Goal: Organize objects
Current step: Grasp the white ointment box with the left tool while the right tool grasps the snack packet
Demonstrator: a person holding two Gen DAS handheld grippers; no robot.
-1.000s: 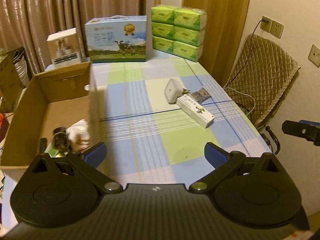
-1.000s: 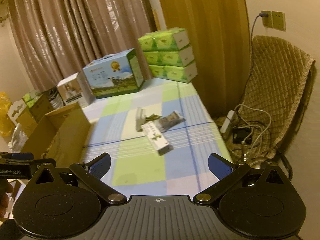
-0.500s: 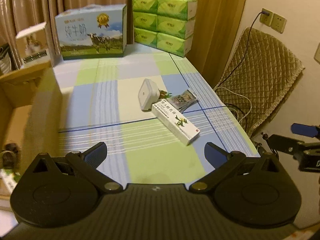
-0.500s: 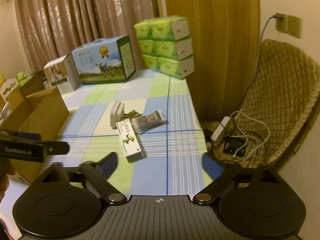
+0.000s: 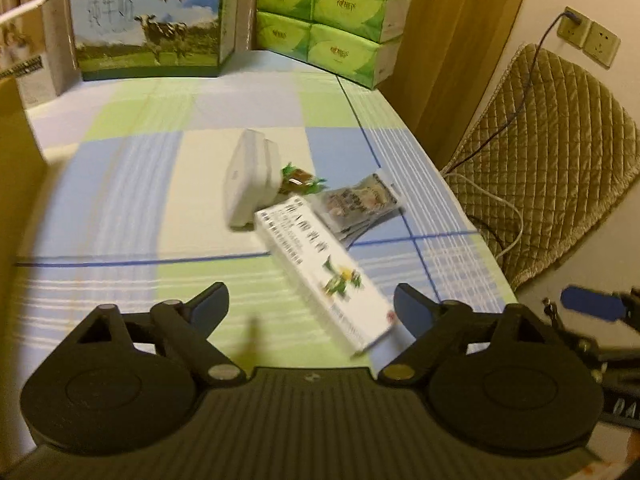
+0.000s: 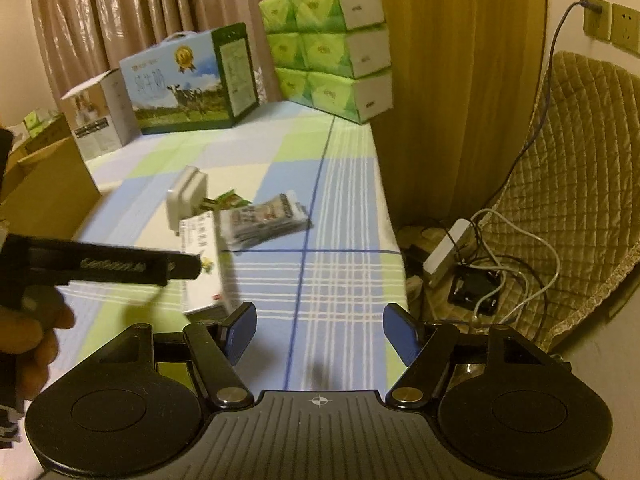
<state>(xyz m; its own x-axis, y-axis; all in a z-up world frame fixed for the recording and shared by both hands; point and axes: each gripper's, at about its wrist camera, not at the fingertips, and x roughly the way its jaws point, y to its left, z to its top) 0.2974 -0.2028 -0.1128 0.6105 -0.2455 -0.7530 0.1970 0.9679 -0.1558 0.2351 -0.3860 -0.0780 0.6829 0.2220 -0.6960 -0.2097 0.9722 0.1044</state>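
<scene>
A long white carton point(image 5: 324, 268) with a green plant print lies on the checked tablecloth point(image 5: 132, 184). Beside it lie a white plug adapter point(image 5: 250, 178), a small green-wrapped sweet point(image 5: 298, 178) and a grey foil packet point(image 5: 360, 202). My left gripper point(image 5: 311, 304) is open and empty, hovering just short of the carton's near end. My right gripper point(image 6: 319, 330) is open and empty, to the right of the carton point(image 6: 202, 268). The adapter point(image 6: 186, 200) and packet point(image 6: 266, 220) also show in the right wrist view, where the left gripper's body crosses in front of the carton.
A cardboard box point(image 5: 16, 184) stands at the table's left edge. A milk carton case point(image 5: 148, 20), stacked green tissue packs point(image 5: 332, 16) and a small white box point(image 6: 96, 114) line the far end. A quilted chair point(image 6: 576, 184) and cables point(image 6: 492, 256) sit to the right.
Both grippers have moved forward and closer to the items in the table's middle. The left gripper has swung right, away from the cardboard box. The jaws of both have narrowed somewhat.
</scene>
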